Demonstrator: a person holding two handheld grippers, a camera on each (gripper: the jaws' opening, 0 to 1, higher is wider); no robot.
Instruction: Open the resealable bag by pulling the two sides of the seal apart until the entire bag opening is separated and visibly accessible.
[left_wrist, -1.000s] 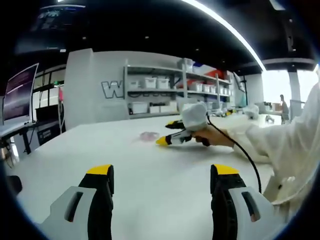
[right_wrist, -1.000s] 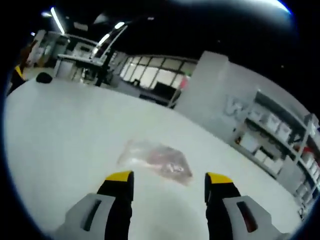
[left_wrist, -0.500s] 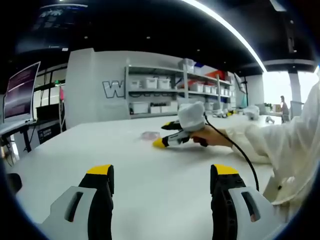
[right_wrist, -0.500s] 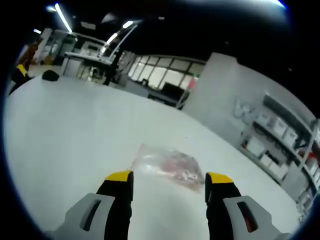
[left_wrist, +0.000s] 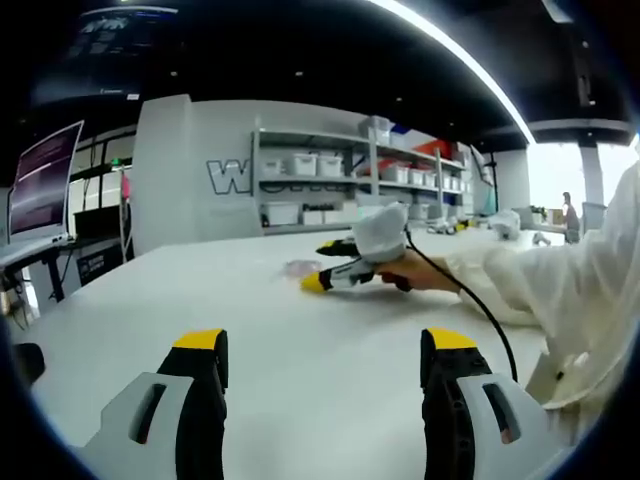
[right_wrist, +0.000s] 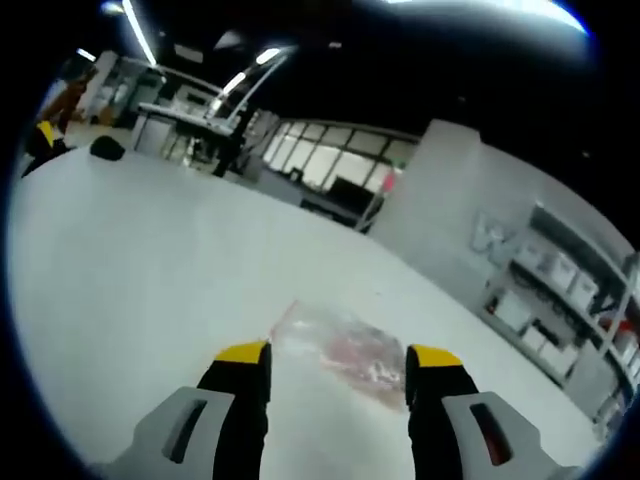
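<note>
Right gripper view: the bag (right_wrist: 340, 350) lies flat on the white counter (right_wrist: 130, 260), just beyond the right tongs (right_wrist: 338, 362), whose jaws stand apart around nothing; its clear film blurs and the seal cannot be made out. Left gripper view: the left tongs (left_wrist: 325, 355) are likewise spread, well short of the bag (left_wrist: 298, 267), a faint smudge beside the right tongs (left_wrist: 320, 265).

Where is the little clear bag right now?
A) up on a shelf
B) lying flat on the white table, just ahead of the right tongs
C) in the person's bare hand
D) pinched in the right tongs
B: the bag lies on the table, just beyond the open right tongs.
</note>
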